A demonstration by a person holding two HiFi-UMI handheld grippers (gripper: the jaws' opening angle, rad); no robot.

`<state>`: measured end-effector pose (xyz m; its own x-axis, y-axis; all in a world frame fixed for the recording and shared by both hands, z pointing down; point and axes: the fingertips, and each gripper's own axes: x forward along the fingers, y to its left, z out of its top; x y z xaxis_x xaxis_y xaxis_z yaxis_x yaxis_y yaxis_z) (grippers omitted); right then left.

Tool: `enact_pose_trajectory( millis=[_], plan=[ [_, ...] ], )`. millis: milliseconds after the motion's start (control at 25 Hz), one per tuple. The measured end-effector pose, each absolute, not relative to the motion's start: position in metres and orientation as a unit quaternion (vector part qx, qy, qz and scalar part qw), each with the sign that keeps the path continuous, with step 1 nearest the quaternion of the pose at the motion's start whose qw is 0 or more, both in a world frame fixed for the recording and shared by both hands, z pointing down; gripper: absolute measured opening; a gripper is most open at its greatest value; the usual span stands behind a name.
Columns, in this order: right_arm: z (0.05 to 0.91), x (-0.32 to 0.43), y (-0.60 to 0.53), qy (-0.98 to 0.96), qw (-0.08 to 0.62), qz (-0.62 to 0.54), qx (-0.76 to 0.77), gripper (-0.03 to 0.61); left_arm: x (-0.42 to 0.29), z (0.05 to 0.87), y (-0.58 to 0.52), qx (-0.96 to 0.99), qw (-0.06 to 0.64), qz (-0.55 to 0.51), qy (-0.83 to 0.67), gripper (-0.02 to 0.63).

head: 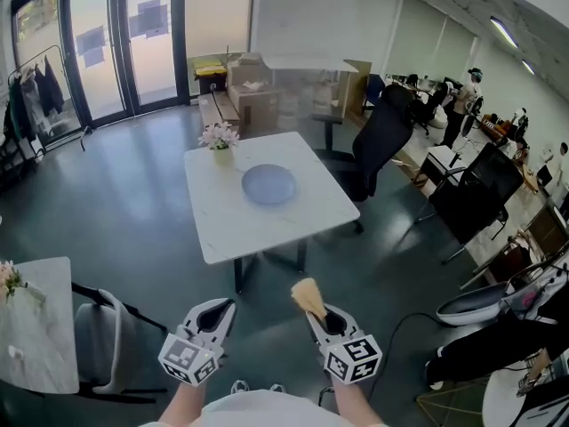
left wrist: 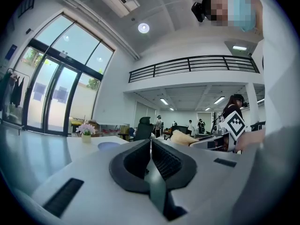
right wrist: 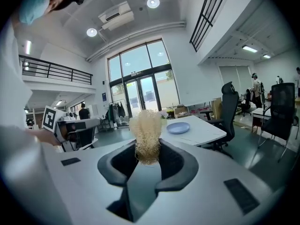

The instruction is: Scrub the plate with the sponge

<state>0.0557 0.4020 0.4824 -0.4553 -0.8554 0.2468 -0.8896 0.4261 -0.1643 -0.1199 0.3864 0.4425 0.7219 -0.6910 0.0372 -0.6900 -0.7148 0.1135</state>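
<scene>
Table (head: 222,225): plate (head: 268,185) lies mid-top, well ahead.
Right gripper (head: 316,315): clamps sponge (head: 308,295), tip protruding, likely for scrubbing.
Left gripper (head: 219,315): closed, empty, idle.

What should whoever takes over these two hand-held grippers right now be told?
Left gripper: fingers shut, nothing between them.
Right gripper: shut on the tan, fibrous sponge, which sticks out past the tips.
The blue plate lies on the white table ahead, near a small flower pot, well away from both grippers.
Done: the sponge is in hand.
Left: step up to the table, probably steady the plate with the left gripper, then scrub it.
</scene>
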Motion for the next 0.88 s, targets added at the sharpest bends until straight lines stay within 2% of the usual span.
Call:
enact_pose_trajectory(
  millis=[400,880],
  plan=[
    [0.498,0.086,0.407,-0.852,0.069,0.146,0.499,0.118,-0.098,0.458,0.39,0.913,0.058,-0.002,-0.403,0.038],
    [0.516,0.097,0.37,-0.851,0.07,0.165,0.493,0.118,-0.096,0.484,0.362,0.904,0.09,-0.002,-0.417,0.038]
  ],
)
